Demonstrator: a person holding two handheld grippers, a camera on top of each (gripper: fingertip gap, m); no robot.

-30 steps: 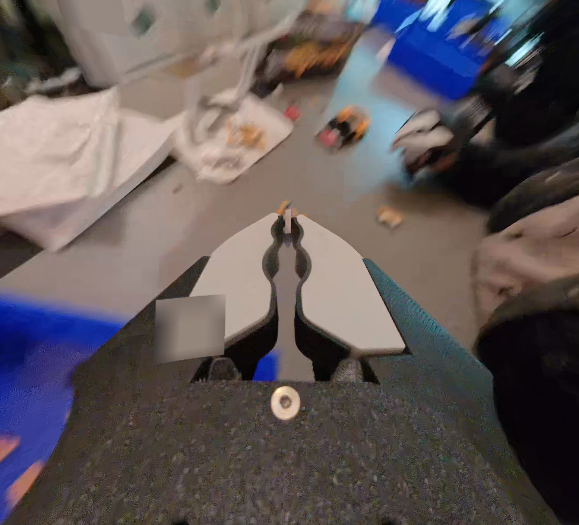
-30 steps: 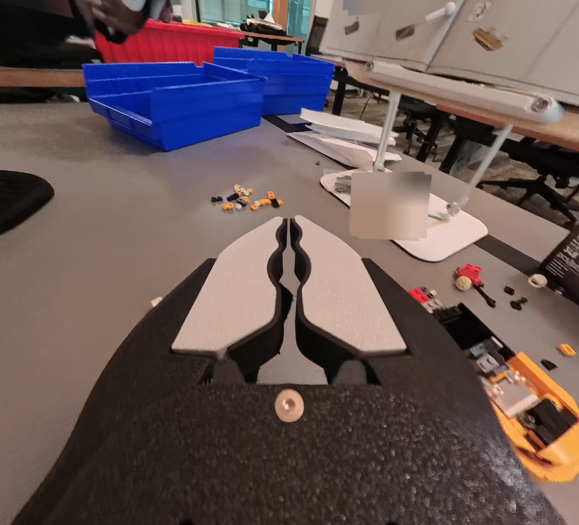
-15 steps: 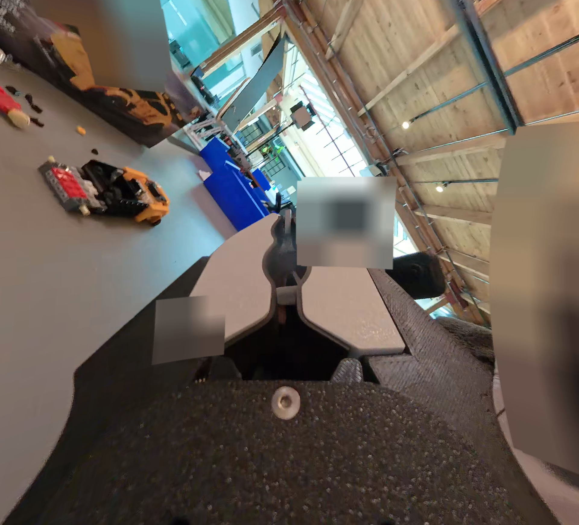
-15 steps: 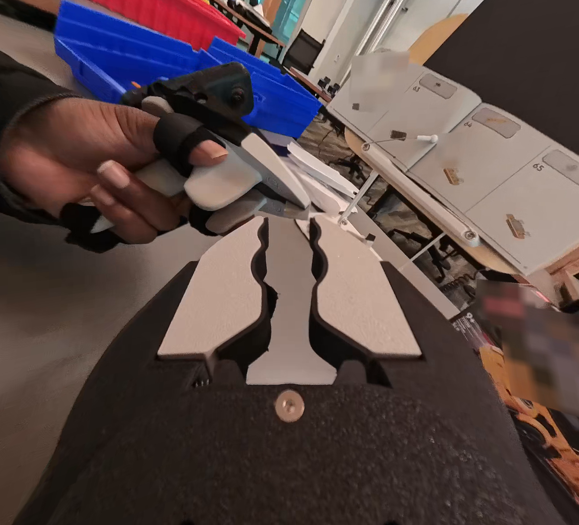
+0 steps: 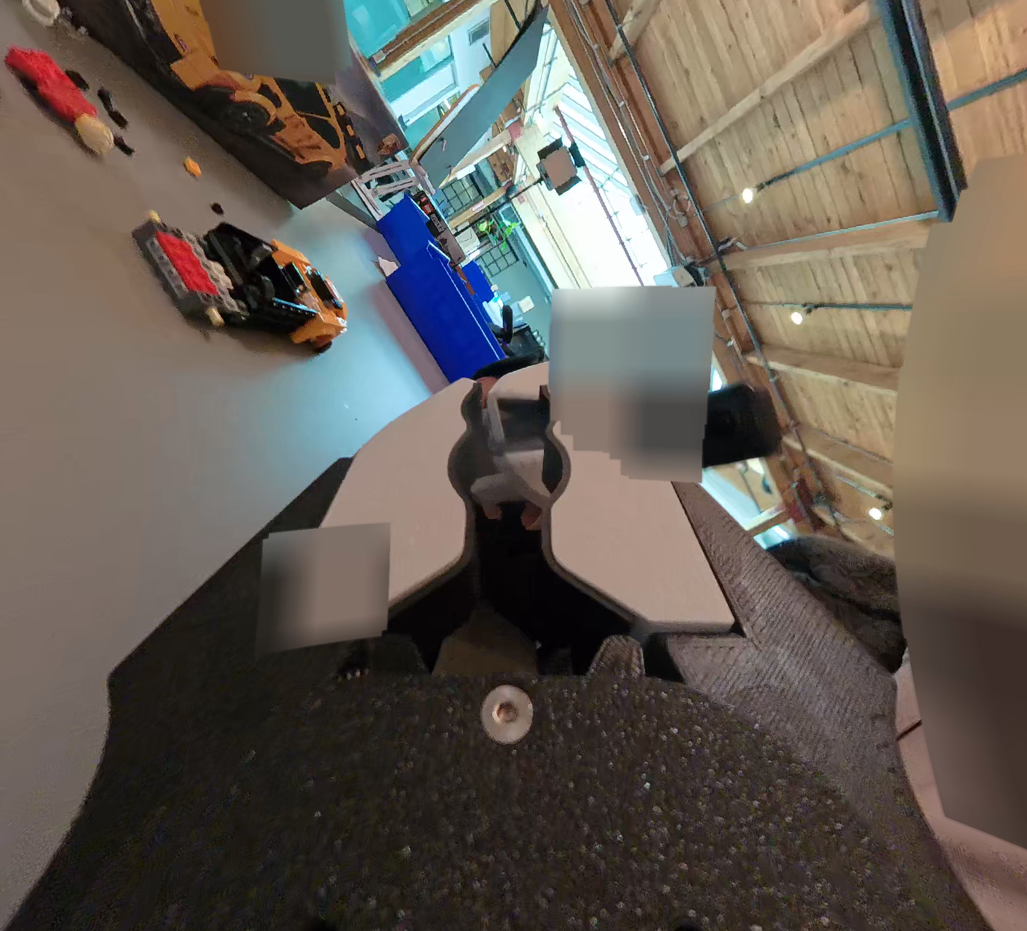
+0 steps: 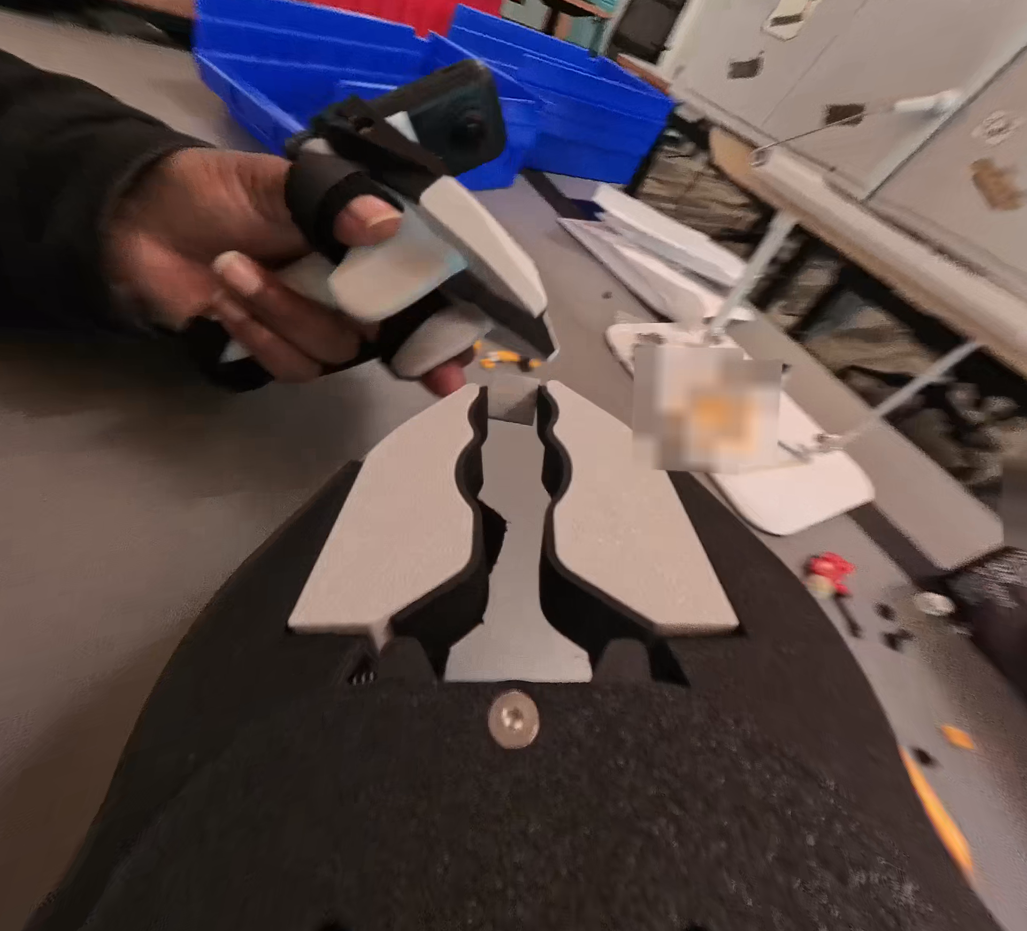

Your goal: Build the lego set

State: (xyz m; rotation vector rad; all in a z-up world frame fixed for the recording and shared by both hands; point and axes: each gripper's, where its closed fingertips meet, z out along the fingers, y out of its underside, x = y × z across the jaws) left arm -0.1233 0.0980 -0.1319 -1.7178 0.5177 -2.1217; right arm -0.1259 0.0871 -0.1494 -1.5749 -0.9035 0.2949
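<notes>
- Part-built lego car (image 5: 244,287) lies on the grey tabletop (image 5: 139,432); long axis runs from its red-and-grey end to its orange end, orange end toward the blue bins (image 5: 444,309).
- Loose lego pieces (image 6: 508,358) lie on the tabletop beyond the car; blurred.
- Blue bins' (image 6: 556,87) contents are hidden.
- Left gripper (image 6: 547,348), held in a hand (image 6: 233,259): jaws nearly together; any held piece too small to tell.
- Right gripper (image 6: 512,393): jaws narrowly apart, a small grey block (image 6: 511,405) at the tips; contact unclear.
</notes>
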